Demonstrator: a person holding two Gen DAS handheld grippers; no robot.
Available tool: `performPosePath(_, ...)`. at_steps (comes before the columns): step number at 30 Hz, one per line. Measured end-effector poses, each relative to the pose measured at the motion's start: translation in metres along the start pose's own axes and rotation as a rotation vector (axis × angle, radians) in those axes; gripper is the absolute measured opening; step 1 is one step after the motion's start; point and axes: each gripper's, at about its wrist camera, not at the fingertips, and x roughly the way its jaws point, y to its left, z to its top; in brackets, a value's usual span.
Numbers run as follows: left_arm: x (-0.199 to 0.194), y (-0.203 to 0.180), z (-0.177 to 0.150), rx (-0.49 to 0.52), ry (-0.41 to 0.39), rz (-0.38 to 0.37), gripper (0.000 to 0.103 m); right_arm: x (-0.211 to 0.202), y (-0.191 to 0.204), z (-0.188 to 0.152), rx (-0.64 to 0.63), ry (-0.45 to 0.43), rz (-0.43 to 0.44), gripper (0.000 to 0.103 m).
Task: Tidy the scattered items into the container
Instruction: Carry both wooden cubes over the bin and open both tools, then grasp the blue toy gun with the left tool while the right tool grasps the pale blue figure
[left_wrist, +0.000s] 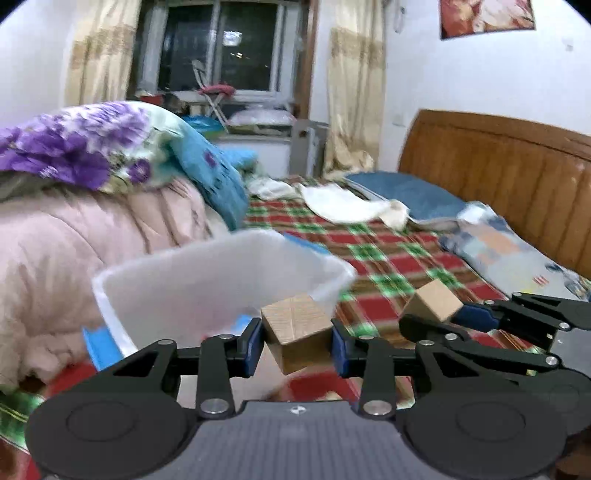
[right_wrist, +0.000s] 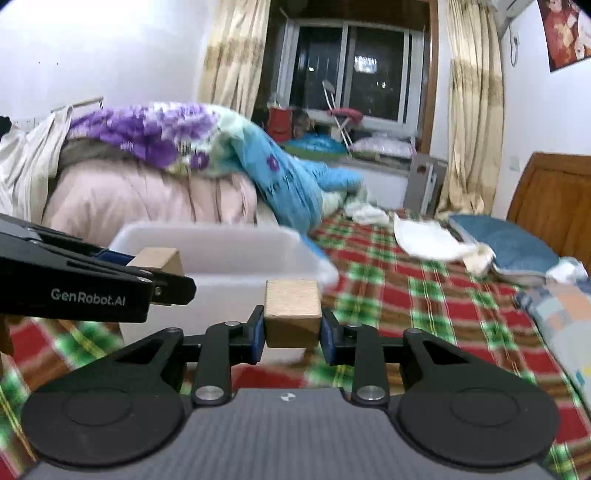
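While both grippers hang above the plaid bedspread (right_wrist: 424, 295), each one pinches a wooden block. Left gripper (left_wrist: 297, 341): blue pads clamped on the two sides of a tilted wooden cube (left_wrist: 297, 334), held just in front of the near rim of the white plastic container (left_wrist: 207, 284). Right gripper (right_wrist: 291, 328): pads pressed on a second wooden block (right_wrist: 291, 314), also in the air, on the container's right side and near its corner. The container sits on the bedspread beside the heap of pink and purple-flowered quilts (left_wrist: 85, 206) along the bed's left edge. Something blue and something red show through its wall; can't tell what. A white cloth (right_wrist: 428, 236) and a blue pillow (left_wrist: 410, 195) lie toward the wooden headboard (left_wrist: 498, 162), well apart from the container.
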Motion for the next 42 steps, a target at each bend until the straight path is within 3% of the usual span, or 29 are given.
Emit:
performPosePath(6, 0.024, 0.034, 0.017, -0.022, 0.005, 0.077, 0.041, 0.037, 0.008, 0.027, 0.037, -0.022, 0.024, 0.033)
performPosePath(13, 0.066, 0.066, 0.01, -0.062, 0.055, 0.146, 0.041, 0.087, 0.03, 0.036, 0.044, 0.0, 0.06, 0.033)
performPosePath(19, 0.082, 0.073, -0.001, -0.024, 0.073, 0.174, 0.042, 0.119, 0.045, 0.035, -0.012, 0.023, 0.083, 0.033)
performPosePath(21, 0.084, 0.071, 0.0, -0.009, 0.085, 0.181, 0.043, 0.126, 0.047, 0.035, -0.016, 0.035, 0.083, 0.035)
performPosePath(23, 0.085, 0.07, 0.001, 0.003, 0.084, 0.203, 0.048, 0.128, 0.047, 0.035, -0.006, 0.031, 0.065, 0.049)
performPosePath(25, 0.082, 0.07, 0.001, 0.001, 0.076, 0.198, 0.066, 0.126, 0.042, 0.035, 0.017, 0.023, 0.06, 0.065)
performPosePath(26, 0.08, 0.071, 0.001, -0.004, 0.072, 0.2, 0.069, 0.123, 0.039, 0.036, 0.027, 0.016, 0.064, 0.073)
performPosePath(31, 0.066, 0.063, 0.003, 0.02, 0.049, 0.193, 0.07, 0.104, 0.033, 0.037, 0.024, -0.012, 0.049, 0.074)
performPosePath(37, 0.033, 0.033, 0.003, 0.099, 0.008, 0.173, 0.074, 0.054, 0.008, 0.024, 0.11, -0.081, 0.006, 0.087)
performPosePath(42, 0.009, 0.008, -0.007, 0.079, -0.009, 0.081, 0.075, 0.016, -0.016, 0.0, 0.104, -0.073, -0.02, 0.087)
